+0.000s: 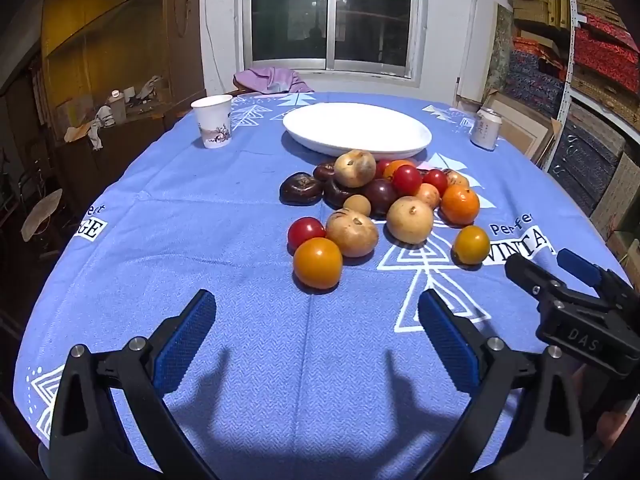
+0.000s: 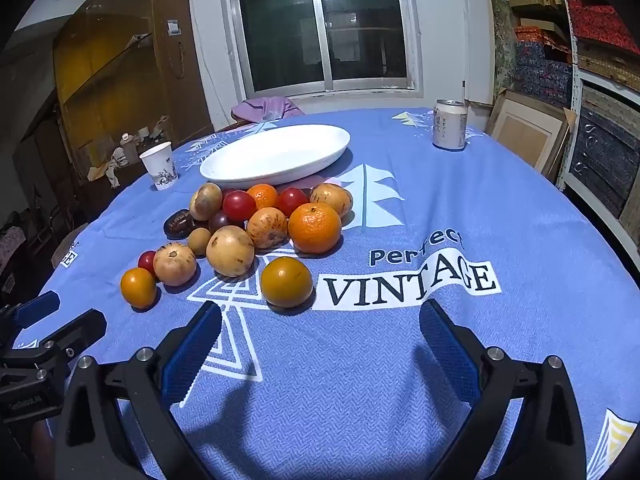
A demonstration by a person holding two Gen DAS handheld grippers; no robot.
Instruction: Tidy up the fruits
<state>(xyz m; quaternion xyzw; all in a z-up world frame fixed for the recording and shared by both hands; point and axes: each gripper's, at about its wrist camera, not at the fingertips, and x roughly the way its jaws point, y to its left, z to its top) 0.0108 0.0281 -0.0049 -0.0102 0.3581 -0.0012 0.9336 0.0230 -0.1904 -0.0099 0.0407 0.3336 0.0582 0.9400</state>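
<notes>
On the blue tablecloth [image 1: 240, 340] the fruits [image 1: 384, 200] lie heaped just in front of the empty white plate [image 1: 356, 128] — their likely destination — while the left gripper [image 1: 316, 316] and right gripper [image 2: 320, 328], both wide open and empty, hover short of the heap.

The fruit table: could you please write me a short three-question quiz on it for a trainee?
1. True or false: the plate already holds fruit.
2. Which stands nearer the can: A) the cup, B) the plate?
3. Fill in: both the left tool and the right tool are ____.

Key: 1 false, the fruit pile lies on the cloth in front of the plate; 2 B; 3 open, holding nothing.
</notes>
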